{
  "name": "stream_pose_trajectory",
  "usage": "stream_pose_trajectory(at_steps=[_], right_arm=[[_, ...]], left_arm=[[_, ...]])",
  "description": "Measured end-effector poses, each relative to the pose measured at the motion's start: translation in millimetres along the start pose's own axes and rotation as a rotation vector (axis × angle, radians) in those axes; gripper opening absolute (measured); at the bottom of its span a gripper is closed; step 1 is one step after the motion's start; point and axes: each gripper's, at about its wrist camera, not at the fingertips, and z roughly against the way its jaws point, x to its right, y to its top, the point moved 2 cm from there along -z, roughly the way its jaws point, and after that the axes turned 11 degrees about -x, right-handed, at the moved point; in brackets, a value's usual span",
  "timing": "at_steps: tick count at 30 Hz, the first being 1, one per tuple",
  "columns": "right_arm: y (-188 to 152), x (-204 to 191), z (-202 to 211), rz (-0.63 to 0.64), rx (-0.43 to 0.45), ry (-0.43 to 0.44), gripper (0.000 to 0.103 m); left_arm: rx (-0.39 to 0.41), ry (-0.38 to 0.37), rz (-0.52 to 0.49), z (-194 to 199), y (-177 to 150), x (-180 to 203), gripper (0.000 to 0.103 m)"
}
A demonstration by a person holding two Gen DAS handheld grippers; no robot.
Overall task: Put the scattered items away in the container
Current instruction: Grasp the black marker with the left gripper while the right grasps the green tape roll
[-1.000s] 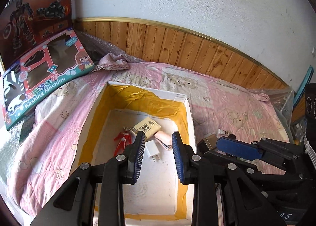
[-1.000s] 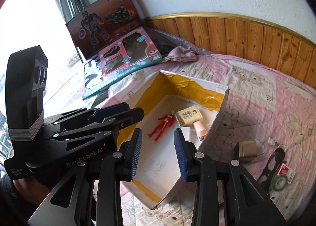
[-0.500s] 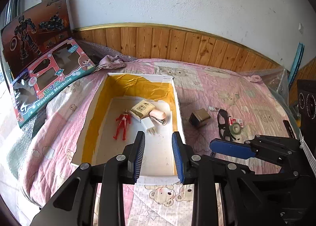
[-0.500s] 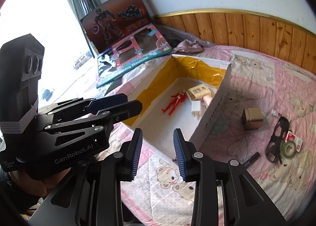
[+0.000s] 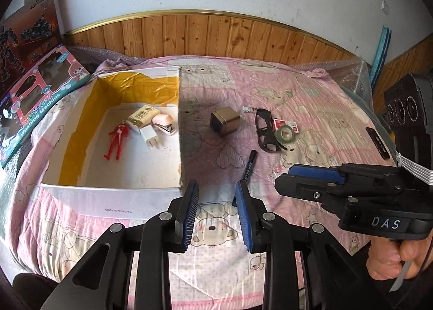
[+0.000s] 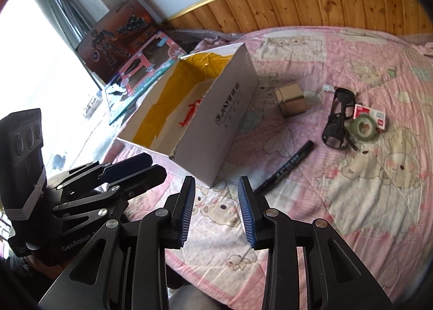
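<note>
Both tools back from the "JIAYE" box (image 6: 216, 109), left tool (image 5: 217, 218) and right tool (image 6: 216, 212) released.

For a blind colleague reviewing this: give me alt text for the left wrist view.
An open left gripper hovers over a pink quilt beside a white box holding a red figure; a black marker, tin and glasses lie outside.

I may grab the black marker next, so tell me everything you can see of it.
The black marker is a slim, plastic-looking pen with pale lettering printed along its barrel, unreadable here. It lies flat on the pink bedspread, angled diagonally, right of the cardboard box and apart from it, with the glasses further off. Its near end is hidden behind a finger of the right gripper. Both the right and left gripper are open and clear of it.
</note>
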Motion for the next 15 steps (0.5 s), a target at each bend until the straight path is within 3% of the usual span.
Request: stream_pose_trajectory(at_steps=[3,6,15], right_arm=[[-9,21,0,-0.048,-0.013,-0.015,0.036],[-14,40,1,-0.090,-0.017,-0.033,0.036],[-5,106,7,-0.217,0.000,-0.079,0.037]], left_arm=[[-0.025,-0.022,-0.024,-17,2,16,0.030],[-0.050,-0.035,-0.040,-37,7,32,0.037],[-0.139,-0.043,-0.069,-104,18,58,0.039]])
